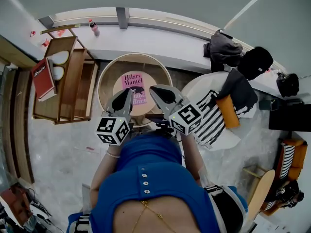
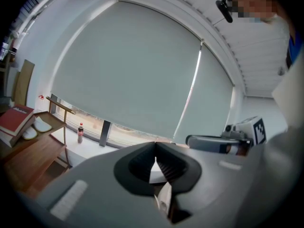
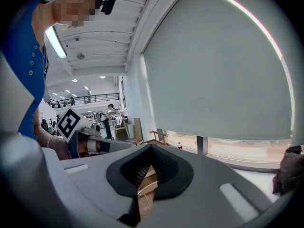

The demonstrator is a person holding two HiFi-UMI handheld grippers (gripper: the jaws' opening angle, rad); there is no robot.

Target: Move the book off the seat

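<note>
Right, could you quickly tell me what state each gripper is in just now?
Left gripper: closed, holding nothing.
Right gripper: closed, holding nothing.

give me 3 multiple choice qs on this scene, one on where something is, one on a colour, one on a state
1. Where does the pink book lie?
A. on the round wooden seat
B. on the floor
C. on the windowsill

2. What colour is the other book on the wooden shelf?
A. green
B. red
C. black

3. How do the left tool and right tool stand?
A. both shut, holding nothing
B. both wide open
C. the left one clamped on the pink book

Answers:
1 A: the head view shows it flat in the middle of the seat.
2 B: its cover is plainly red.
3 A: each gripper view shows its jaws meeting, with nothing between them.
</note>
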